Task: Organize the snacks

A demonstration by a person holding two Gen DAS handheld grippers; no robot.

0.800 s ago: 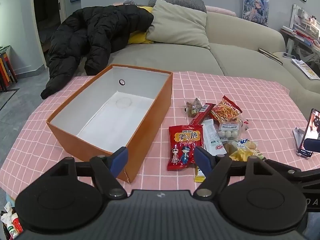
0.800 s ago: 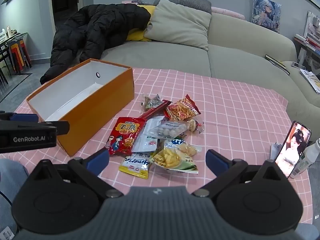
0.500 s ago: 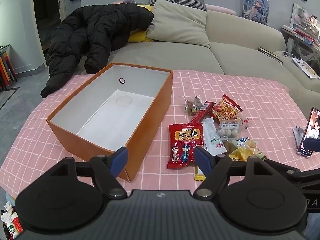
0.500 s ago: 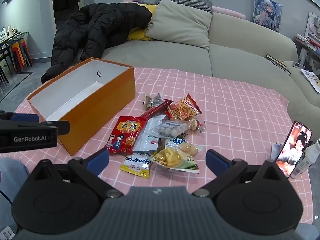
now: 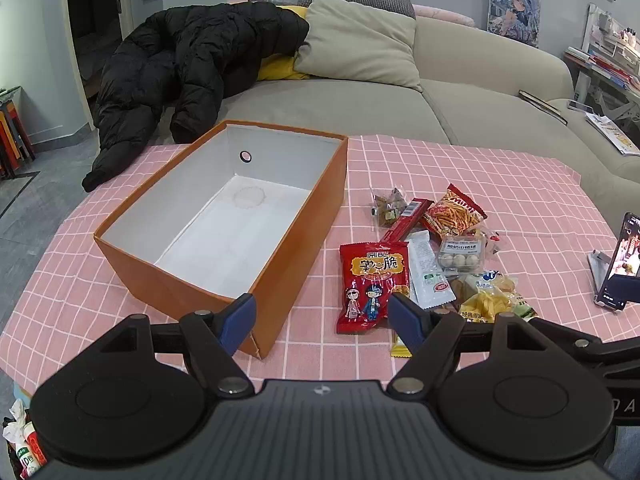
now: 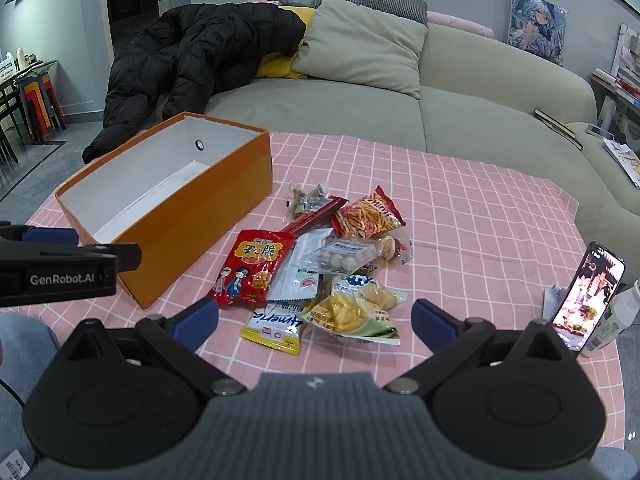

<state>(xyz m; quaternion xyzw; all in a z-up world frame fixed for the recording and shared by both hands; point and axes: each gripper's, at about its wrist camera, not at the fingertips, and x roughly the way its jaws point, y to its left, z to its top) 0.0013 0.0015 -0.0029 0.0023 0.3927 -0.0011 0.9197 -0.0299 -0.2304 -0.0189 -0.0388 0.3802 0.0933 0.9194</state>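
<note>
An empty orange box (image 5: 308, 236) (image 6: 208, 216) with a white inside stands on the pink checked tablecloth. Right of it lies a pile of snacks: a red cartoon packet (image 5: 372, 280) (image 6: 250, 266), a white sachet (image 5: 428, 276), an orange sticks bag (image 5: 454, 212) (image 6: 370, 214), a clear pack of white balls (image 6: 344, 256), a yellow crisps bag (image 6: 348, 314) and a yellow-white packet (image 6: 280, 326). My left gripper (image 5: 322, 318) is open and empty, held near the box's front corner. My right gripper (image 6: 316, 322) is open and empty, held just before the pile's near edge.
A phone on a stand (image 6: 588, 292) (image 5: 624, 264) and a white bottle (image 6: 612, 316) stand at the table's right edge. A grey sofa (image 6: 460, 112) with a black jacket (image 6: 192, 52) and cushion is behind the table. The left gripper's body (image 6: 60, 272) shows at the left.
Both grippers have crept slightly forward toward the table; the box and snacks look a little nearer. Nothing was taken hold of or let go.
</note>
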